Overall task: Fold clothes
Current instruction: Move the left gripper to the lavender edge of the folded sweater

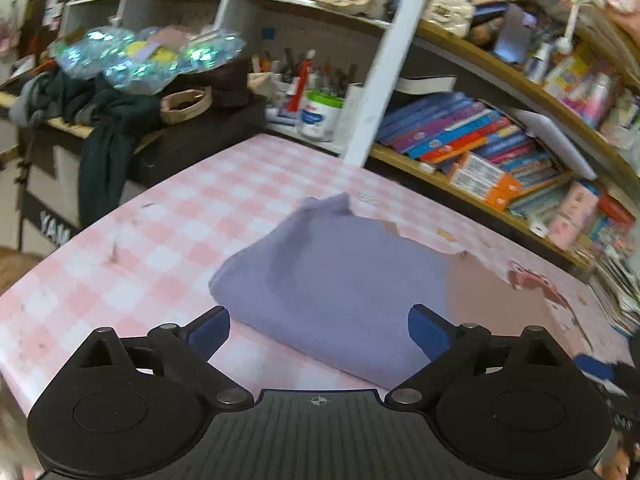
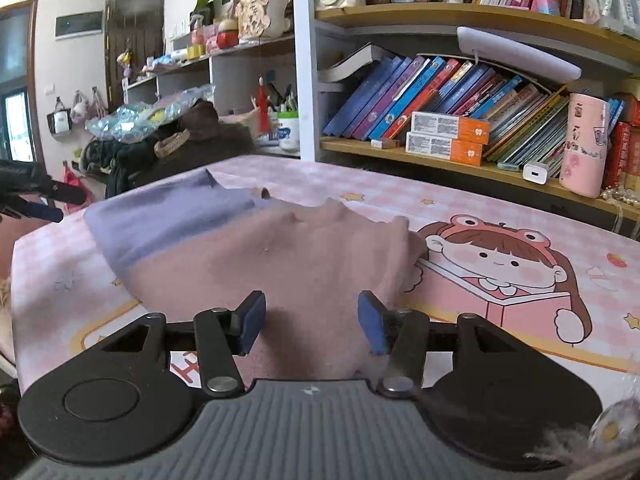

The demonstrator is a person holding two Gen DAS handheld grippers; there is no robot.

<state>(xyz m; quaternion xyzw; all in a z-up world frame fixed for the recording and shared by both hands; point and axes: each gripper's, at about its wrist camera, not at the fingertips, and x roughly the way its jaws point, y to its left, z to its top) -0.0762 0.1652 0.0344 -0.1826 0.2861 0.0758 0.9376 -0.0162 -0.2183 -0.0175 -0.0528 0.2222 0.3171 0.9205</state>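
Two open grippers, left gripper [image 1: 319, 330] and right gripper [image 2: 311, 328], face the folded garment's [image 2: 224, 256] near edges.

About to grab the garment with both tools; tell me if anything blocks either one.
Nothing visible does. The left tool is open right over the garment's purple half; the right tool is open over its pink half.

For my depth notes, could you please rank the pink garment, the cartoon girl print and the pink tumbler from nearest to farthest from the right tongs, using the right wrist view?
1. Pink garment, directly ahead, between the open right tongs.
2. Cartoon girl print, on the tablecloth, ahead right.
3. Pink tumbler, on the shelf, far right.
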